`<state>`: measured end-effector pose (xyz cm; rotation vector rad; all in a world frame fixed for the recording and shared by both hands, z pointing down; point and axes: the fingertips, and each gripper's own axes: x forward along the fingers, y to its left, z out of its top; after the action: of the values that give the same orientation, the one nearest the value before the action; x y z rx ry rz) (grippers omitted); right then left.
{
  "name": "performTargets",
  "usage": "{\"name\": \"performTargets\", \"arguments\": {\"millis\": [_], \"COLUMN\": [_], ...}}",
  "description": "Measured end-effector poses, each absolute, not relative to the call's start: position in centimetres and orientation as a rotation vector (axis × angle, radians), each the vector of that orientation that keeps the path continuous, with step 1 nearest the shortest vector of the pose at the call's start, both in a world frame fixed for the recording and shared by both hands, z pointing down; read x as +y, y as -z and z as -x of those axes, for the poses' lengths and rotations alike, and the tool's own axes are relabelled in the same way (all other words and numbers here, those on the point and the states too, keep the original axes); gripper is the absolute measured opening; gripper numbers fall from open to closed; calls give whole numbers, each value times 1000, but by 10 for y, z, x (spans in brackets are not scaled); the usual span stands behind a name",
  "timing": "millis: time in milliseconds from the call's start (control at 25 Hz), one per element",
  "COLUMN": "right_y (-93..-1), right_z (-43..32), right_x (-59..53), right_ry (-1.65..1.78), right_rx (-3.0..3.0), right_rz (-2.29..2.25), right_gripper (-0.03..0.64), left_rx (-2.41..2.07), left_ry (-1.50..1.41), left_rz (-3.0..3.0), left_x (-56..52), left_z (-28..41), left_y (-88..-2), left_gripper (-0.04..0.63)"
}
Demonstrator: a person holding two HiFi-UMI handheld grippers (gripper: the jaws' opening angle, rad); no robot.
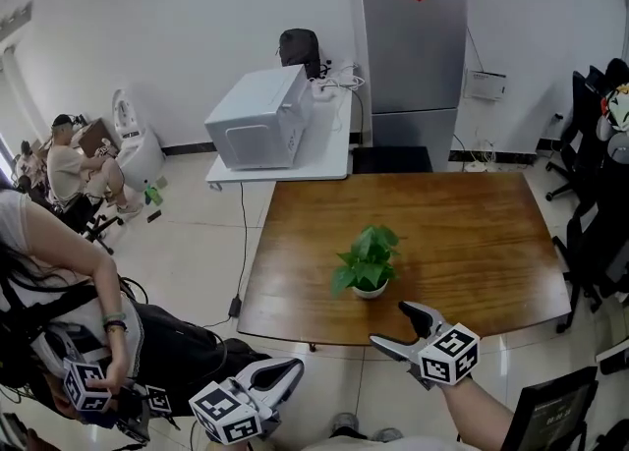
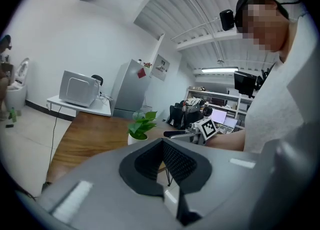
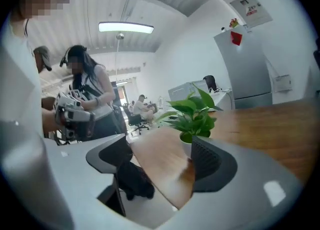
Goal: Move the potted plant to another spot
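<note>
We judge the task to be barely begun: the potted plant [image 1: 369, 264] stands upright in its white pot on the wooden table [image 1: 472, 243], close to the near edge and a little left of the middle, and neither gripper touches it. Picking it up, carrying it and setting it down at a new spot all remain to be done, as far as we can see. The right gripper [image 1: 391, 327] hovers just off the table's near edge, near the pot and slightly to its right, with the forearm reaching in from the bottom of the head view and the marker cube facing up. It points roughly level toward the plant. In the right gripper view its jaws stand well apart, with only the table edge and the floor in the gap; the pot shows beyond them, partly behind the right-hand jaw, so we read this gripper as empty and lined up for an approach. The left gripper [image 1: 283, 382] hangs low and well back from the table, over the floor at the lower left, also pointing roughly level. In the left gripper view its dark pads meet at the tips with nothing between them, and the plant sits well ahead of it.
</note>
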<state>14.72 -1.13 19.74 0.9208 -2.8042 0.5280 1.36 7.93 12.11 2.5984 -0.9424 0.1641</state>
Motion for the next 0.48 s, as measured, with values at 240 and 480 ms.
{"name": "performTargets", "arguments": {"millis": [240, 480], "right_y": [-135, -94], "right_z": [-159, -174], "right_x": [68, 130], "right_ry": [-692, -675], "right_rx": [-2980, -3105], "right_rz": [-676, -540], "right_gripper": [321, 141], "left_rx": [-970, -957], "left_ry": [-120, -74], "left_rz": [-2590, -2612], "left_x": [115, 158], "left_z": [-57, -92], "left_y": [-114, -106], "left_gripper": [-12, -12]}}
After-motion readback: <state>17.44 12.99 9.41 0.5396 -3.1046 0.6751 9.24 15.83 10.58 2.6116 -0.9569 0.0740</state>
